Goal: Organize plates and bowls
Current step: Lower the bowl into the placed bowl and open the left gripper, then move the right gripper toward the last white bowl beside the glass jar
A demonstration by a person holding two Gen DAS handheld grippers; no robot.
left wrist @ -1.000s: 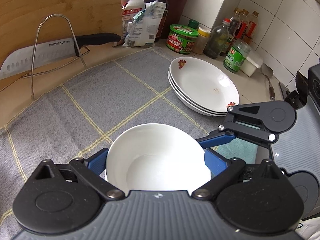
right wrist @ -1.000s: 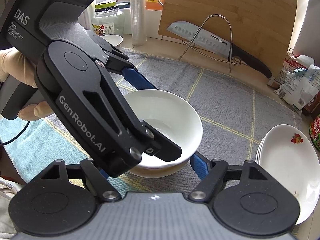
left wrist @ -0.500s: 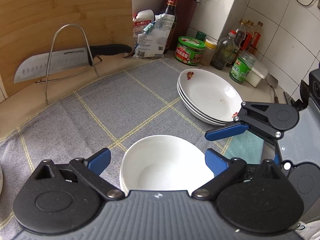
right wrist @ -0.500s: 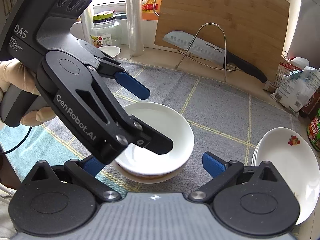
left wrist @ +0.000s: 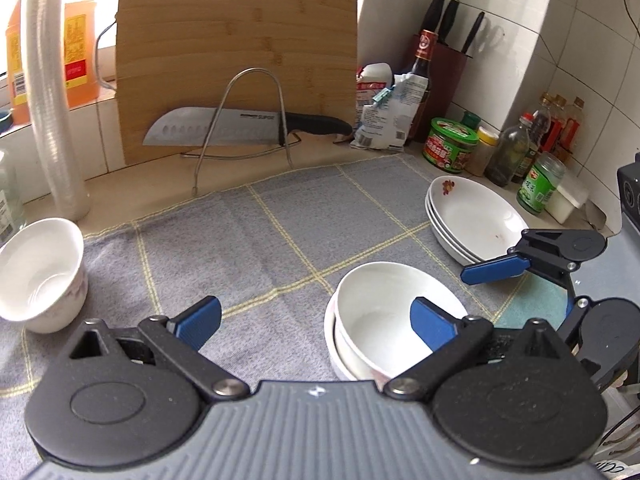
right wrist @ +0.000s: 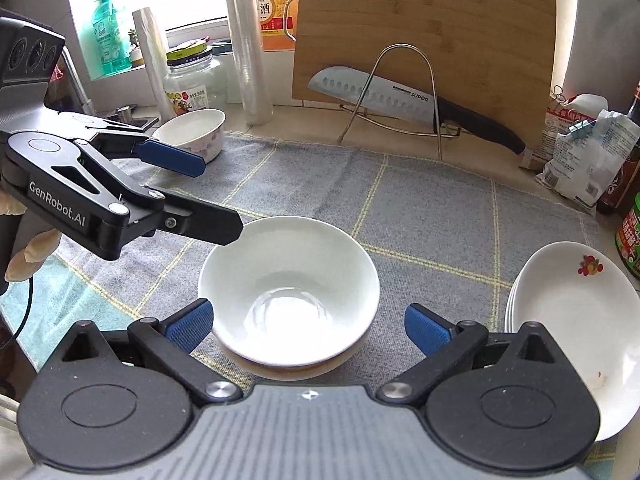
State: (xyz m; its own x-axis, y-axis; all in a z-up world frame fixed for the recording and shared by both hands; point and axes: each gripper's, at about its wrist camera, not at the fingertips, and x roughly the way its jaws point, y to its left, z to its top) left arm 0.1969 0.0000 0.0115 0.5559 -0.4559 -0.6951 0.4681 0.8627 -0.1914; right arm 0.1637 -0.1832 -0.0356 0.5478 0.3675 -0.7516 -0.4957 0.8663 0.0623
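A white bowl (left wrist: 376, 312) (right wrist: 288, 276) sits nested in another bowl on the grey checked cloth (left wrist: 280, 232). My left gripper (left wrist: 316, 320) is open and empty, its right finger in front of the stacked bowls. My right gripper (right wrist: 308, 326) is open, its fingers on either side of the stack without touching it. A stack of white flowered plates (left wrist: 472, 216) (right wrist: 572, 320) lies at the right. A lone flowered bowl (left wrist: 38, 272) (right wrist: 192, 132) stands at the cloth's far left.
A bamboo cutting board (left wrist: 236, 52) leans at the back behind a knife (left wrist: 224, 130) in a wire rack. Jars and bottles (left wrist: 516, 152) line the right wall. A roll of film (left wrist: 52, 100) stands back left. A teal cloth (left wrist: 532, 304) lies near the front.
My left gripper let go of the white bowl, opened and swung left and back. The lone bowl at the left came into view. The right gripper pulled back slightly, still open.
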